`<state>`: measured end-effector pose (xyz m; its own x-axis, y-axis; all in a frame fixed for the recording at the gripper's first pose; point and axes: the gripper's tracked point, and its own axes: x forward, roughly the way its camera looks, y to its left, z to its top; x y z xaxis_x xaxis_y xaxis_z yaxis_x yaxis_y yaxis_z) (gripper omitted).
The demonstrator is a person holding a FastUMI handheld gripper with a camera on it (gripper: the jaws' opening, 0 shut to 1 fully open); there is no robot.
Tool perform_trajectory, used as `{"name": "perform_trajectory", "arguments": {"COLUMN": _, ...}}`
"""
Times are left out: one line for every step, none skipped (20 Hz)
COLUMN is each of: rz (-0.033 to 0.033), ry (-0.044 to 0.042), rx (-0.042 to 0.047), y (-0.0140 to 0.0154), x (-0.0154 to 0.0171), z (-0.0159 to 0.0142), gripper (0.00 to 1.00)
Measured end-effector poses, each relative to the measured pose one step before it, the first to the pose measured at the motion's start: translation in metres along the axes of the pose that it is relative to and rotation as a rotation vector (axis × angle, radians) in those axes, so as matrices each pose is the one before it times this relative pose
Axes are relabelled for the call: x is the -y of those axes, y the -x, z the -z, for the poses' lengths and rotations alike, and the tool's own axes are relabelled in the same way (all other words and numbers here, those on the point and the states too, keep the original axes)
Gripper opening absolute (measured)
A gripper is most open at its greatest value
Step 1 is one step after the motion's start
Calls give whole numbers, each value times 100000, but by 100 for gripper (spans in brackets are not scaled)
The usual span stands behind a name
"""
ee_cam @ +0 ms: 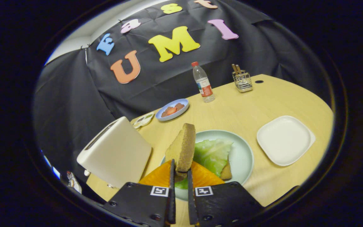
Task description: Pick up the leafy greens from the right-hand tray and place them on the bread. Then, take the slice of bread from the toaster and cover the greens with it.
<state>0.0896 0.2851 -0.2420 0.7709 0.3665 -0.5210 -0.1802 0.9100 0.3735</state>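
While claw [180, 171] pinches bread slice [181, 148], greens [212, 154] lie beyond.

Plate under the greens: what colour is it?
Pale green plate, seen in the gripper view; the gripper holds bread over it.

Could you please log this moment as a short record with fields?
hand-held gripper: shut on bread slice, held upright above the green plate
greens: lying on the lower bread on the green plate
toaster: beside the plate, slot side tilted away
white tray: on the table beyond the plate
step left: lay slice over greens
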Motion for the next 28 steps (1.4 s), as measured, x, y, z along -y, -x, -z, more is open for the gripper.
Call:
{"name": "perform_trajectory", "arguments": {"rz": 3404, "ry": 4309, "rx": 531, "y": 290, "x": 435, "z": -20, "gripper": 25}}
{"name": "perform_trajectory", "arguments": {"rz": 4724, "ry": 4541, "rx": 1037, "y": 223, "x": 893, "z": -40, "gripper": 28}}
{"name": "perform_trajectory", "arguments": {"rz": 4738, "ry": 4725, "rx": 2083, "y": 631, "x": 969, "z": -436, "gripper": 42}}
{"name": "perform_trajectory", "arguments": {"rz": 4531, "ry": 4283, "rx": 2516, "y": 331, "x": 814, "z": -522, "gripper": 56}}
{"name": "perform_trajectory", "arguments": {"rz": 2926, "ry": 3399, "rx": 1686, "y": 208, "x": 711, "z": -467, "gripper": 70}}
{"name": "perform_trajectory", "arguments": {"rz": 2070, "ry": 2043, "rx": 1352, "y": 168, "x": 483, "z": -356, "gripper": 83}}
{"name": "perform_trajectory", "arguments": {"rz": 478, "ry": 587, "rx": 1916, "y": 398, "x": 161, "z": -624, "gripper": 91}}
{"name": "perform_trajectory", "arguments": {"rz": 47, "ry": 75, "rx": 2372, "y": 330, "x": 126, "z": -659, "gripper": 98}}
{"name": "perform_trajectory", "arguments": {"rz": -276, "ry": 343, "rx": 3188, "y": 489, "x": 120, "z": -732, "gripper": 97}}
{"name": "perform_trajectory", "arguments": {"rz": 117, "ry": 925, "rx": 3461, "y": 577, "x": 114, "z": -682, "gripper": 97}}
{"name": "perform_trajectory", "arguments": {"rz": 138, "ry": 1093, "rx": 3903, "y": 576, "x": 95, "z": -877, "gripper": 97}}
{"name": "perform_trajectory", "arguments": {"rz": -105, "ry": 1125, "rx": 4003, "y": 668, "x": 39, "z": -893, "gripper": 96}}
{"name": "perform_trajectory", "arguments": {"rz": 354, "ry": 850, "rx": 4369, "y": 711, "x": 259, "z": -1112, "gripper": 96}}
{"name": "perform_trajectory", "arguments": {"rz": 562, "ry": 558, "rx": 4520, "y": 779, "x": 343, "z": -1326, "gripper": 97}}
{"name": "perform_trajectory", "arguments": {"rz": 274, "ry": 679, "rx": 4445, "y": 851, "x": 346, "z": -1389, "gripper": 97}}
{"name": "perform_trajectory", "arguments": {"rz": 262, "ry": 1021, "rx": 4526, "y": 746, "x": 377, "z": -1520, "gripper": 97}}
{"name": "perform_trajectory", "arguments": {"rz": 278, "ry": 1026, "rx": 4175, "y": 755, "x": 414, "z": -1492, "gripper": 97}}
{"name": "perform_trajectory", "arguments": {"rz": 345, "ry": 568, "rx": 3274, "y": 675, "x": 413, "z": -1397, "gripper": 97}}
{"name": "perform_trajectory", "arguments": {"rz": -19, "ry": 508, "rx": 2629, "y": 634, "x": 433, "z": -1227, "gripper": 96}}
{"name": "perform_trajectory", "arguments": {"rz": 39, "ry": 458, "rx": 2248, "y": 648, "x": 447, "z": -1169, "gripper": 96}}
{"name": "perform_trajectory", "arguments": {"rz": -154, "ry": 443, "rx": 1977, "y": 563, "x": 478, "z": -1037, "gripper": 97}}
{"name": "perform_trajectory", "arguments": {"rz": 197, "ry": 221, "rx": 1709, "y": 631, "x": 641, "z": -961, "gripper": 97}}
{"name": "perform_trajectory", "arguments": {"rz": 435, "ry": -204, "rx": 1533, "y": 650, "x": 697, "z": -834, "gripper": 96}}
{"name": "perform_trajectory", "arguments": {"rz": 562, "ry": -98, "rx": 1760, "y": 482, "x": 740, "z": -785, "gripper": 96}}
{"name": "perform_trajectory", "arguments": {"rz": 867, "ry": 100, "rx": 1577, "y": 510, "x": 798, "z": -584, "gripper": 95}}
{"name": "perform_trajectory", "arguments": {"rz": 486, "ry": -429, "rx": 769, "y": 461, "x": 680, "z": -279, "gripper": 95}}
{"name": "perform_trajectory", "arguments": {"rz": -169, "ry": -650, "rx": -140, "y": 456, "x": 398, "z": -60, "gripper": 95}}
{"name": "perform_trajectory", "arguments": {"rz": -268, "ry": -527, "rx": -340, "y": 377, "x": 408, "z": 32, "gripper": 95}}
